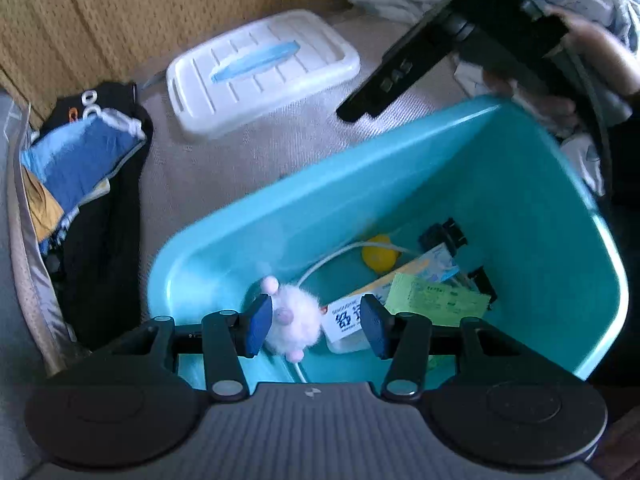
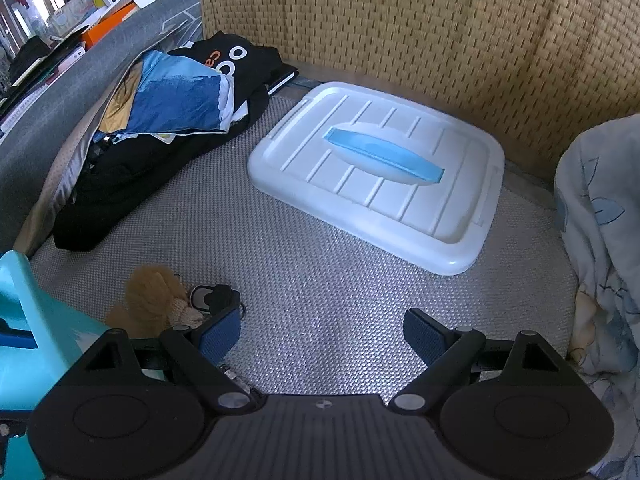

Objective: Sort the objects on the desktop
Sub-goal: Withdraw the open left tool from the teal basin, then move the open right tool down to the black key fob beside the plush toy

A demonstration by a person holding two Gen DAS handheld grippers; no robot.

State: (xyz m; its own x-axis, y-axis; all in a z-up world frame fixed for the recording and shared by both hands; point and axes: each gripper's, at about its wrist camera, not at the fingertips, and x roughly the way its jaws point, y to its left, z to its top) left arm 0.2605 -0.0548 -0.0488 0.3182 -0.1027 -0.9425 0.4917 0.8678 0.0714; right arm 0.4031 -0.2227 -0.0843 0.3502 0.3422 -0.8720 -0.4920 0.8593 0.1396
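A turquoise bin [image 1: 400,176] fills the left wrist view and shows at the left edge of the right wrist view [image 2: 24,304]. My left gripper [image 1: 316,326] hangs open over the bin; a white-and-pink fluffy toy [image 1: 294,316] lies between its fingers, touching the left pad [image 1: 258,330]. The bin also holds a white cable [image 1: 328,258], a yellow ball [image 1: 378,256], paper packets [image 1: 432,296] and black pieces [image 1: 444,234]. My right gripper [image 2: 322,338] is open and empty above the woven mat [image 2: 320,280]. A brown plush keychain [image 2: 160,300] lies just left of its left finger.
The white bin lid with a blue handle [image 2: 380,172] lies on the mat, also in the left wrist view [image 1: 260,68]. A pile of black and blue clothes [image 2: 172,120] sits at the left. A patterned cloth [image 2: 600,240] is at the right. A wicker wall [image 2: 400,20] stands behind.
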